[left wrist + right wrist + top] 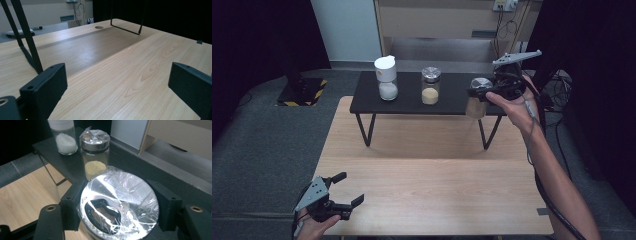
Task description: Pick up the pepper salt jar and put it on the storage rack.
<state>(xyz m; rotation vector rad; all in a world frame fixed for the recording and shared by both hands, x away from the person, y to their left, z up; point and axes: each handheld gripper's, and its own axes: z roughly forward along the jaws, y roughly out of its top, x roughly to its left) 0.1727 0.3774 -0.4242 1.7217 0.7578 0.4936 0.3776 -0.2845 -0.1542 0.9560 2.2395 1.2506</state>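
1. Right gripper, at the right of the high view, is clamped on the silver-lidded jar at the right end of the black shelf.
2. Its jaws press the lid's opposite sides in the right gripper view.
3. Jar stands upright, long axis vertical, film-covered lid facing up.
4. Left gripper, lower left of the high view, rests by the wooden table with jaws spread and nothing between them.
5. Yellow-grain jar and white-capped jar stand further left on the shelf.

right gripper clamping steel-lidded jar at black shelf — left gripper low, fingers apart
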